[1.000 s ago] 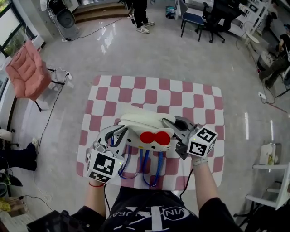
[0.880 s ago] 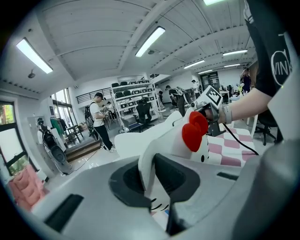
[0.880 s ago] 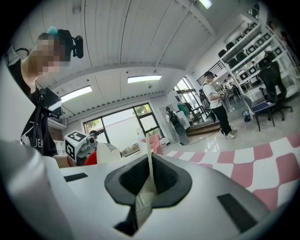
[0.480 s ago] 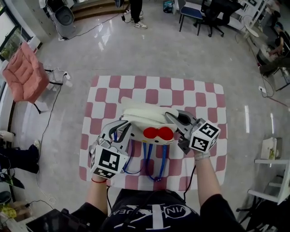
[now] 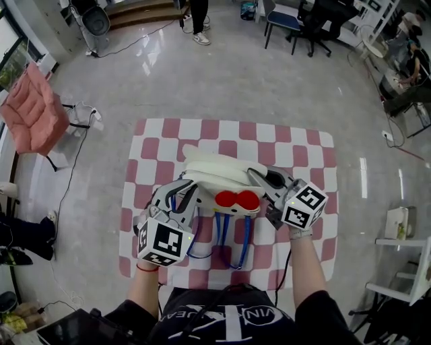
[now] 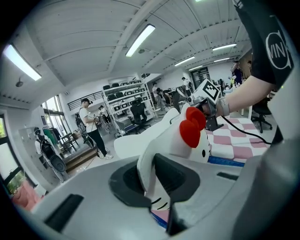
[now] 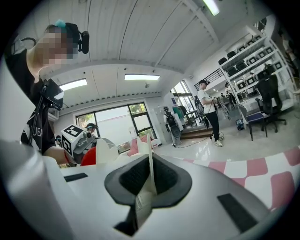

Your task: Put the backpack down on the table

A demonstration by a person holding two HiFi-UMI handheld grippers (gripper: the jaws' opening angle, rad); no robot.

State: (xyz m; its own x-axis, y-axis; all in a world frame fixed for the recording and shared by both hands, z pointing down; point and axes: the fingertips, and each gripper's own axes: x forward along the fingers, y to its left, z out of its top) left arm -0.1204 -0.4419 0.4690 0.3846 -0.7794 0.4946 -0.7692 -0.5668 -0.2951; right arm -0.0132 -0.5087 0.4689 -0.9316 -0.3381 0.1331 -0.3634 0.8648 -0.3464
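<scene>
A white cat-face backpack [image 5: 215, 174] with a red bow [image 5: 234, 199] and blue straps [image 5: 231, 237] hangs between my two grippers above the checked table [image 5: 296, 145]. My left gripper [image 5: 180, 197] is shut on the bag's left edge; in the left gripper view white fabric [image 6: 151, 161] is pinched between the jaws [image 6: 154, 180]. My right gripper [image 5: 264, 180] is shut on the bag's right edge, a thin white fabric fold [image 7: 149, 176] caught between its jaws. The straps dangle toward me over the table's near side.
The table has a pink-and-white checked cloth [image 5: 155, 138] and stands on a shiny grey floor. A pink chair [image 5: 34, 108] stands at far left, office chairs [image 5: 296, 20] at the back, a person's legs [image 5: 195, 17] at top, white shelving [image 5: 404, 269] at right.
The backpack and both grippers have moved slightly away from me, over the table, and a little lower. Both grips have stayed shut on the bag.
</scene>
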